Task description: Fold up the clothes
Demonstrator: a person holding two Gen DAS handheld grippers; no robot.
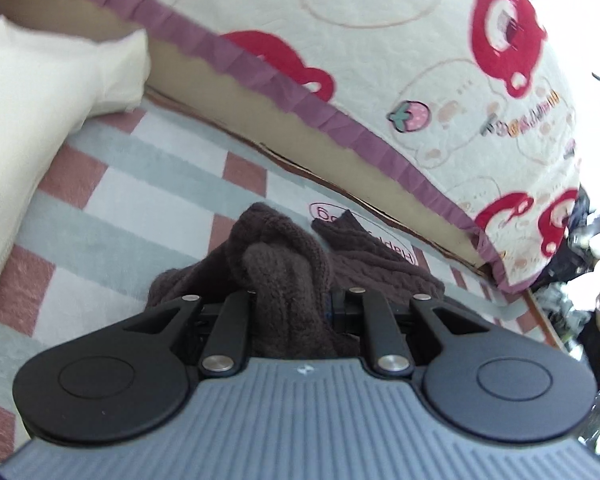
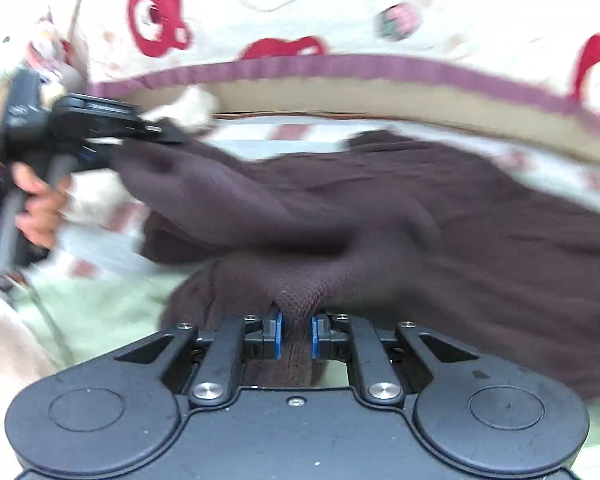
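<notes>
Both grippers, left gripper (image 1: 290, 304) and right gripper (image 2: 296, 334), pinching brown knit garment (image 2: 420, 208), lifted off checked mat (image 1: 140, 200). Thin bunched pinch at right, seemingly shallow through blur; could slip free under pull, spoiling fold.

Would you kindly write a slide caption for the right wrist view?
Right gripper and left gripper both clamp a brown knit sweater spread over a checked blanket.

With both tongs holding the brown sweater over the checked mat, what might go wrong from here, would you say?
1. The right tongs pinch only a small bunched fold of the brown sweater, so it may slip out under tension.
2. The left tongs hold a thick wad, so the fold may come out lumpy.
3. The blurred right view suggests fast motion that could drag the sweater across the checked mat.
</notes>
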